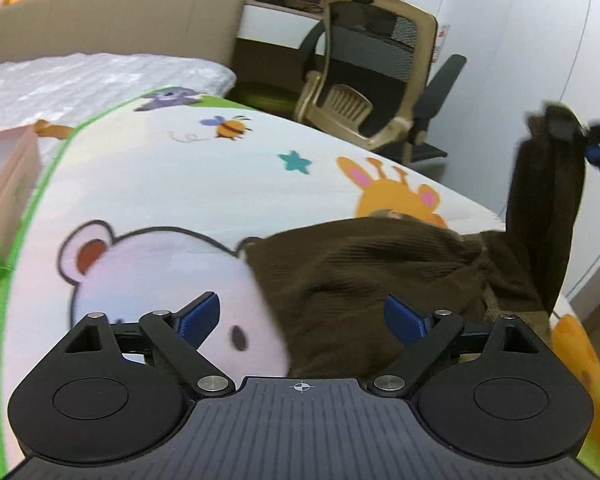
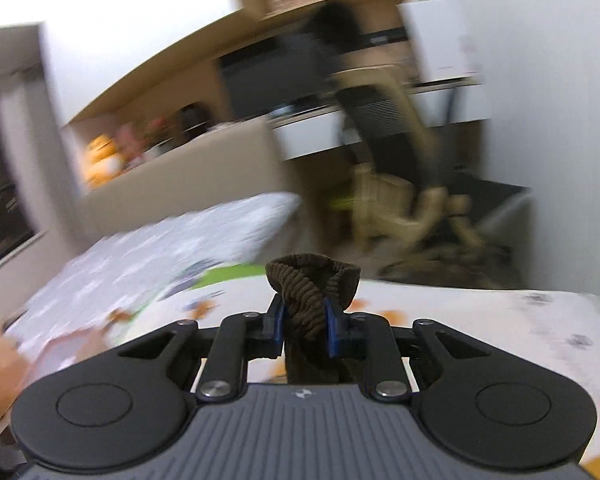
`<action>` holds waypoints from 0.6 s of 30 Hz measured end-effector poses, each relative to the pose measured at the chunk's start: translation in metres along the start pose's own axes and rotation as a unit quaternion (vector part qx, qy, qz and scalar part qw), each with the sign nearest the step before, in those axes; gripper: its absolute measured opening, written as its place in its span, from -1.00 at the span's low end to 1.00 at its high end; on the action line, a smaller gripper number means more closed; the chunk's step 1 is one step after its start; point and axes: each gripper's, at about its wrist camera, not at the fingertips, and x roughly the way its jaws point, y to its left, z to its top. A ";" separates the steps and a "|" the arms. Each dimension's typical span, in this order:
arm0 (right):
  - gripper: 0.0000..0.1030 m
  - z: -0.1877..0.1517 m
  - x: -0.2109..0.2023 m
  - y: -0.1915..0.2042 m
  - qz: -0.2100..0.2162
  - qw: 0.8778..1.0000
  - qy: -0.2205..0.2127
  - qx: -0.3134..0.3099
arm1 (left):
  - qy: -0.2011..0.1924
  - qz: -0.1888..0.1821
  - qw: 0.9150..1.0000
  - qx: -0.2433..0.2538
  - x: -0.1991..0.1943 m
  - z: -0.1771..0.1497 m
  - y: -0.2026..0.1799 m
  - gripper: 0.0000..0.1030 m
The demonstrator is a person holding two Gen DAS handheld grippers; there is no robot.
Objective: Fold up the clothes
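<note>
1. Left wrist view: the left tool (image 1: pixel 300 316) hovers with jaws spread wide, holding nothing, over the brown garment (image 1: pixel 364 272). The garment lies bunched on the cartoon-print mat (image 1: pixel 172 184), with 1 end lifted at right by the right tool (image 1: pixel 568 128). No fold appears made; judged early. The mat's far edge lies close behind the garment; open mat to the left.
2. Right wrist view: the right tool (image 2: pixel 306 324) is clamped on a ribbed end of the garment (image 2: pixel 312 280). The view is blurred.
</note>
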 end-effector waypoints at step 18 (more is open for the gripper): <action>0.39 -0.034 0.023 0.054 0.032 0.994 0.057 -0.083 | 0.034 0.002 0.999 0.000 0.002 -0.013 0.014 0.84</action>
